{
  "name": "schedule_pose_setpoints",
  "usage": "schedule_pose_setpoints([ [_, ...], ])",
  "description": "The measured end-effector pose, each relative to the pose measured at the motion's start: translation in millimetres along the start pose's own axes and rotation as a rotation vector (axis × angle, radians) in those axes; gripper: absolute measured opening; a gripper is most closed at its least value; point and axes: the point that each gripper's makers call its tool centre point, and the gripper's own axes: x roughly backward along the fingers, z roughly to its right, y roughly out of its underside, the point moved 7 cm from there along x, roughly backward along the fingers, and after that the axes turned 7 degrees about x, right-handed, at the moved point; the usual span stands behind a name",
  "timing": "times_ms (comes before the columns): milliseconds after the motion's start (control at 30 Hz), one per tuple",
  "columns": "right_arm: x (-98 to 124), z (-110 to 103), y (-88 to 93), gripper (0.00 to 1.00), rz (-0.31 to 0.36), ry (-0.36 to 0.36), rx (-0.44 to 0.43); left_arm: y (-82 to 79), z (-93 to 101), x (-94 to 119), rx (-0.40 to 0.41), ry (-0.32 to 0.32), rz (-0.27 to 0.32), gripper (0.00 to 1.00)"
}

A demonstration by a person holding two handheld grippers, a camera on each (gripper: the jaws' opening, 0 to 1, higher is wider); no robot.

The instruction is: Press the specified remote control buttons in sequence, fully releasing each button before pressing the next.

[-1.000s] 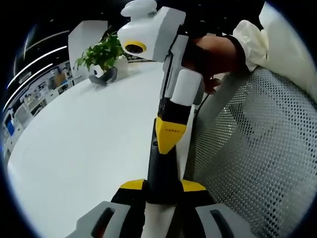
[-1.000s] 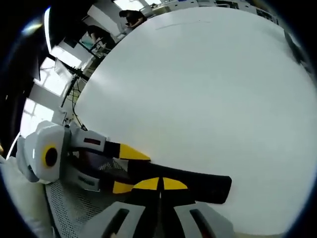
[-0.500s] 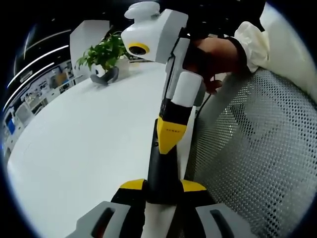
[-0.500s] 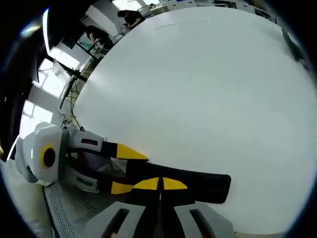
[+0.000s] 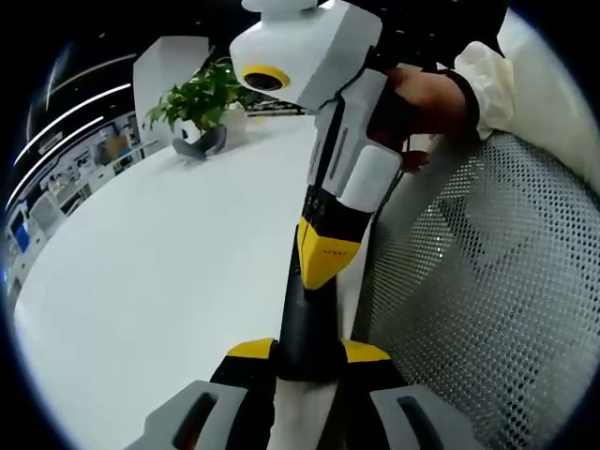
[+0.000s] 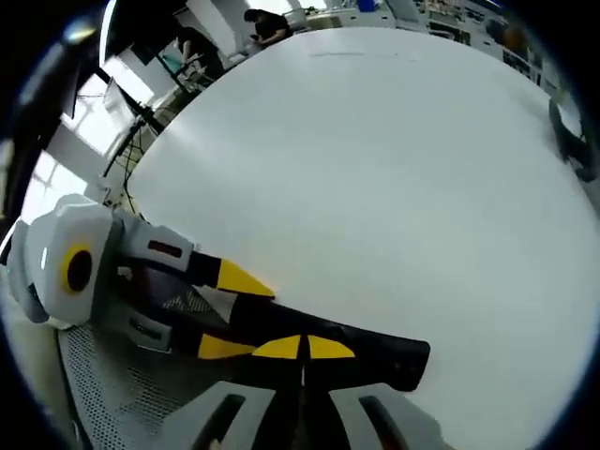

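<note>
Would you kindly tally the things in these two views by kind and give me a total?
Tools: 2 (left tool, shut on the remote; right tool, jaws shut, tip on the remote)
Black remote control: 1
Potted plant: 1
White table: 1
Mesh chair: 1
Total: 6

A broad white table [image 5: 141, 272] spreads through both views, its top bare and evenly lit. At its far edge in the left gripper view stands a plant [image 5: 197, 98] in a white pot, a dark curved thing [image 5: 199, 143] beside it, with a white pillar [image 5: 164, 70] and shelves [image 5: 66, 178] behind; a white mesh chair back [image 5: 487, 281] sits at the near edge. In the right gripper view, bright windows [image 6: 56, 159] lie past the table's left edge, and a person [image 6: 267, 23] sits at desks beyond its far edge.
</note>
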Motion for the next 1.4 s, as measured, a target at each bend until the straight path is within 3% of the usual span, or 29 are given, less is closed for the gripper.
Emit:
schedule_pose_setpoints([
  [600,3,0,-0.1,0.0,0.015,-0.058,-0.094,-0.3,0.4,0,0.001,-0.002,-0.004,0.25],
  [800,-4,-7,-2.0,0.0,0.004,-0.087,-0.053,-0.4,0.5,0,0.0,-0.002,-0.005,0.25],
  [1400,-5,-10,-2.6,0.0,0.0,-0.03,0.003,-0.3,0.6,0,-0.008,-0.001,-0.003,0.24],
])
